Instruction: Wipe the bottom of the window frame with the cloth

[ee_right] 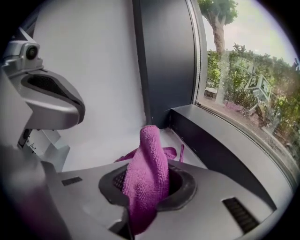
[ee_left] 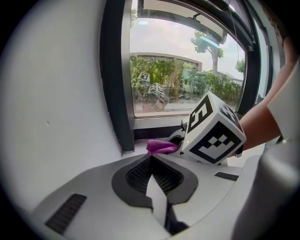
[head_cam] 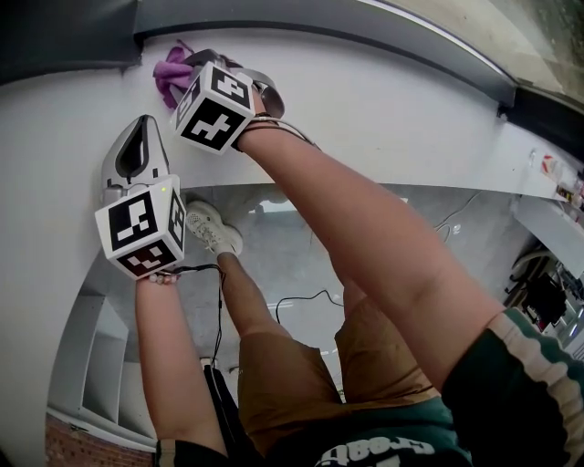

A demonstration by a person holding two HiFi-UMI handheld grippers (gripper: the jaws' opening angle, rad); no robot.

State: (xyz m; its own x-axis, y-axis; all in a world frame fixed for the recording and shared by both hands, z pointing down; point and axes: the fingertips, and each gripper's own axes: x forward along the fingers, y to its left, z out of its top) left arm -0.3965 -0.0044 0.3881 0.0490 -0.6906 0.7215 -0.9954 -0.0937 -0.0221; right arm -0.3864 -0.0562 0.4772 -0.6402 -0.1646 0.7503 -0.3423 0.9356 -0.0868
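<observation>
A purple cloth (head_cam: 168,75) lies bunched on the white sill (head_cam: 383,109), in the left corner just below the dark bottom rail of the window frame (head_cam: 319,27). My right gripper (head_cam: 187,73) is shut on the cloth (ee_right: 149,154); one fold stands up between the jaws and the rest trails onto the sill toward the frame's bottom rail (ee_right: 220,150). My left gripper (head_cam: 140,132) hovers over the sill nearer to me, left of the right one. Its jaws are shut with nothing in them (ee_left: 151,158), and they point at the cloth (ee_left: 161,146) and the right gripper's marker cube (ee_left: 213,130).
The frame's dark upright (ee_left: 115,79) meets a white side wall (ee_left: 56,103) at the left corner. Below the sill edge are the person's legs, a white shoe (head_cam: 214,228), cables (head_cam: 301,301) on the floor and a white shelf unit (head_cam: 100,365). Small clutter (head_cam: 557,178) sits far right.
</observation>
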